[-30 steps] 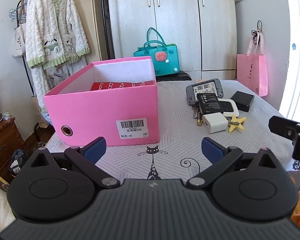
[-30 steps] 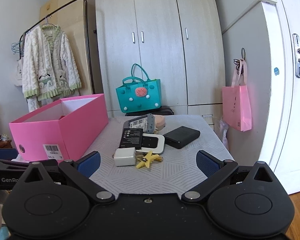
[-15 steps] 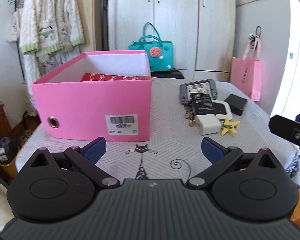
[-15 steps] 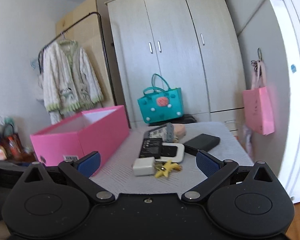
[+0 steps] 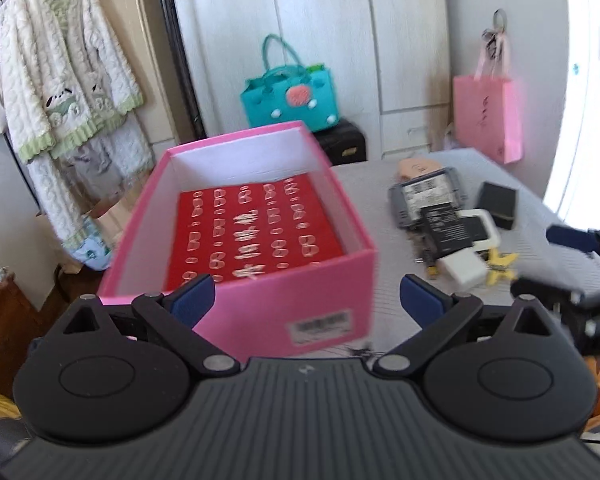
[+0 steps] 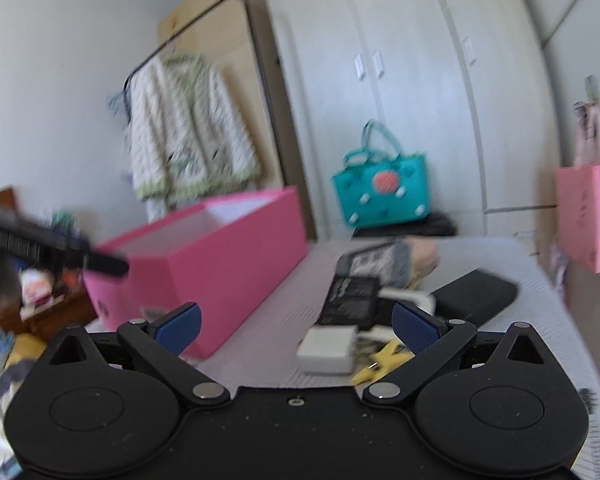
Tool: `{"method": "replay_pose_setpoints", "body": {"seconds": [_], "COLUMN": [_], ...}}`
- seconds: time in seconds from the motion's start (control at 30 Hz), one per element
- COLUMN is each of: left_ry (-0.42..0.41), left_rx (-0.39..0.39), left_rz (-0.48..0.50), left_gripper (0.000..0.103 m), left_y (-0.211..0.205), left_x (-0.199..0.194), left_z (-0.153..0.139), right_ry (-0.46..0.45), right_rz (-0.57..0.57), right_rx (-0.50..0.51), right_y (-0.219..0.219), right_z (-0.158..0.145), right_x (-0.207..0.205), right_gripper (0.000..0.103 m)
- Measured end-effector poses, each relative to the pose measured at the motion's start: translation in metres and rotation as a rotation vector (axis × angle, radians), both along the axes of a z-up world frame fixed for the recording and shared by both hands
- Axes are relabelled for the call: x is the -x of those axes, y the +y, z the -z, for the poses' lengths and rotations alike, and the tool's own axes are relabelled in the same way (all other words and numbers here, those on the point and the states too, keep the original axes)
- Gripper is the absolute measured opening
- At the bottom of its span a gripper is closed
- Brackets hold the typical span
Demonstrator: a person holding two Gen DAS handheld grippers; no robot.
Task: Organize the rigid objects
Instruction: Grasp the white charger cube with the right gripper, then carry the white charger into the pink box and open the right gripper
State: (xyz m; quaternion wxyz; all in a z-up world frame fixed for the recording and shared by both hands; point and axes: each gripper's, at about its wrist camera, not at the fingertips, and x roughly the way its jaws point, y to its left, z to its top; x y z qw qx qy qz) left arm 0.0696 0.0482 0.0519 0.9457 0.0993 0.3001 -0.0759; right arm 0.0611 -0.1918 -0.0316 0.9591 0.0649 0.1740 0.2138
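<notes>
Both tools wide, holding nothing: left tool [image 5: 307, 295], right tool [image 6: 296, 327]. Small white plastic charger cube [image 6: 329, 349] on desk, probably light, stiff, slick; best gripped across flat sides.

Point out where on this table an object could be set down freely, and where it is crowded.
Free: the tablecloth strip between the pink box and the gadget pile, plus the near edge. Crowded: the pile itself, from white charger to black case.
</notes>
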Motion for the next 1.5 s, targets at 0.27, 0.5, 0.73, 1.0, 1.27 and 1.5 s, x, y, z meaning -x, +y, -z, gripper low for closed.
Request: {"method": "replay_pose_setpoints", "body": {"seconds": [0.27,0.5,0.73,1.0,1.27,1.5], "left_ry": [0.102,0.208,0.295,0.358,0.335,0.281], "left_rx": [-0.044,-0.136,-0.23,-0.214,-0.162,-0.204], "left_rz": [0.015,-0.05,-0.053,-0.027,0.017,0.04], "left_gripper": [0.1,0.083,0.067,0.024,0.007,0.007], "left_y": [0.035,0.077,0.102,0.119,0.124,0.119], "left_x": [-0.047,-0.12,-0.165,-0.183,-0.177,-0.173], "left_z": [-0.027,-0.029,-0.016,0.016,0.026,0.029], "right_ry": [0.145,0.187,0.248,0.329,0.392,0.404], "right_rz": [-0.028,0.048,0.046,0.005,0.001,-0.062], "right_rx": [0.048,0.162,0.232,0.32,0.389,0.447], "right_y": [0.023,0.031,0.032,0.038,0.045,0.05], "right_z": [0.02,0.024,0.017,0.004,0.001,-0.006], "right_x": [-0.034,-0.056,-0.069,-0.086,-0.094,-0.096], "right_gripper": [0.089,0.075,0.066,0.046,0.053,0.045]}}
